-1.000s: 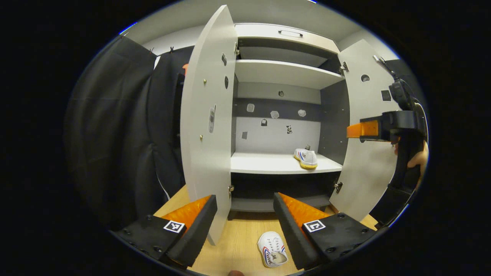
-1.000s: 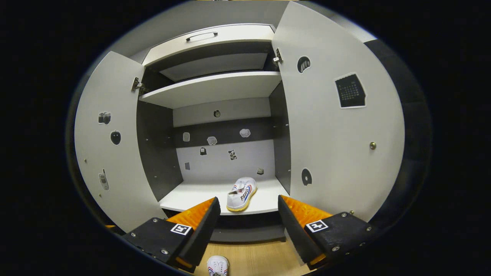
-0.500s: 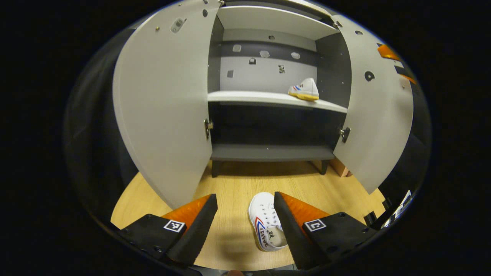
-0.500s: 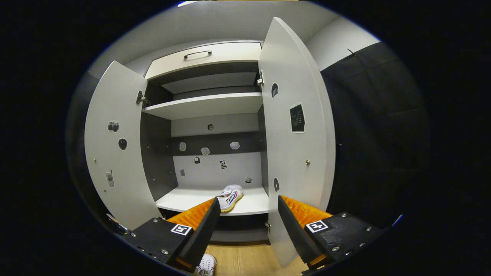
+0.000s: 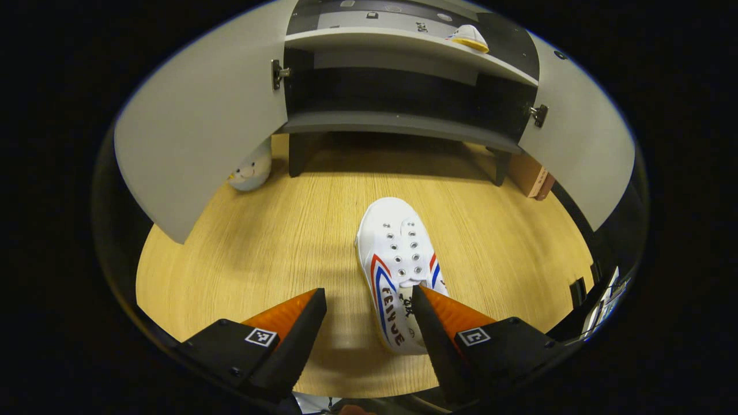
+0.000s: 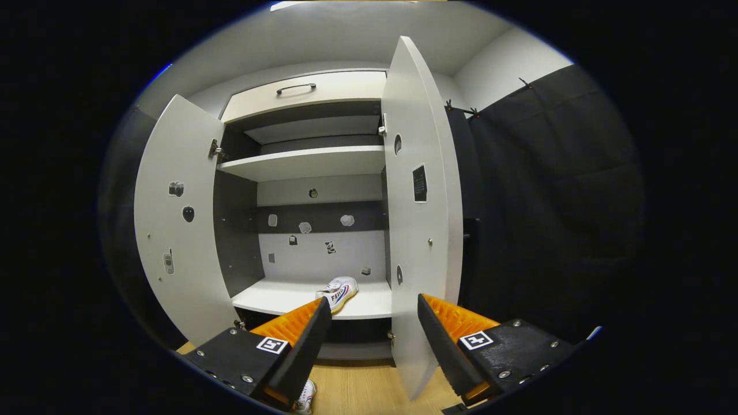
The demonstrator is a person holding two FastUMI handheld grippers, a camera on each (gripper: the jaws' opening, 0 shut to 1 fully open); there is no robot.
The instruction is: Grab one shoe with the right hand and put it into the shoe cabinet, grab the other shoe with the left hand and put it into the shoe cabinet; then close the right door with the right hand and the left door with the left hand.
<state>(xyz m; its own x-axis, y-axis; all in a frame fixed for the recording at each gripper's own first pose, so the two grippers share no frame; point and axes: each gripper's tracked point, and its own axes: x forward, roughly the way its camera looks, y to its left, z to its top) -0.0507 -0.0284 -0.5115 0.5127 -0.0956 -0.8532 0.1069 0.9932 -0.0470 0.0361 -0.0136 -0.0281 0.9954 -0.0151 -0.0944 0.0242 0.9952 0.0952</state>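
A white shoe (image 5: 396, 271) with red and blue stripes lies on the wooden floor (image 5: 259, 242), toe toward the cabinet. My left gripper (image 5: 369, 323) hangs open just above its heel end; the right finger (image 5: 444, 323) overlaps the shoe's opening, the left finger stands off to the side. The other white shoe (image 6: 338, 290) rests on the cabinet's middle shelf (image 6: 277, 297), also seen as the shelved shoe (image 5: 470, 36) in the left gripper view. My right gripper (image 6: 372, 334) is open and empty, facing the edge of the open right door (image 6: 418, 230). The left door (image 6: 173, 230) stands open too.
A small pale plush toy (image 5: 249, 170) sits on the floor behind the left door (image 5: 190, 127). A brown box (image 5: 531, 178) stands by the cabinet's right leg. A drawer with a handle (image 6: 295, 88) tops the cabinet. Black cloth (image 6: 548, 202) hangs to the right.
My left gripper has tilted down and dropped toward the shoe on the floor, which now looms large. My right gripper has drawn back and swung right, past the right door's edge.
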